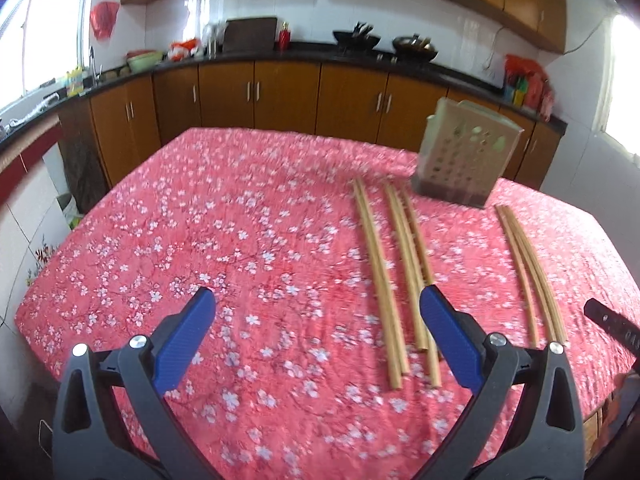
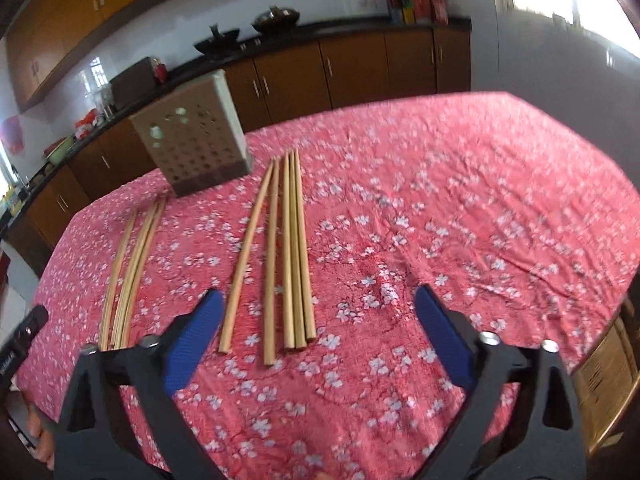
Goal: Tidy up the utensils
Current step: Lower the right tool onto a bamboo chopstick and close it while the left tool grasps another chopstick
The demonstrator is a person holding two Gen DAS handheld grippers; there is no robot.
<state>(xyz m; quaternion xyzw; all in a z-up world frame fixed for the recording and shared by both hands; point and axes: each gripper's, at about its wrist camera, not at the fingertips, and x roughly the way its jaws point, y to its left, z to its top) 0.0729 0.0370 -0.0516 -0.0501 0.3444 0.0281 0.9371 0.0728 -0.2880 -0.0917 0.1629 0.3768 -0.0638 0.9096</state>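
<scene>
Right wrist: right gripper (image 2: 318, 312) open, empty; chopsticks (image 2: 294, 248) ahead (holder (image 2: 192, 140) beyond).

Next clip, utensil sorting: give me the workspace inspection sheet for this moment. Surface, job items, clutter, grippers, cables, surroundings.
Surface: table under a red floral cloth, somewhat wrinkled.
Job's things: two groups of wooden chopsticks lying flat, a larger group and a smaller group apart from it; perforated utensil holder upright at the far end, seemingly empty.
Clutter: nothing seen on the cloth besides these.
Grippers: left gripper open, holding nothing; right gripper open, holding nothing, above the near ends of the larger group.
Cables: a cord hanging down the far wall; none on the table.
Surroundings: kitchen with brown cabinets, dark counter with woks, bright windows.
</scene>
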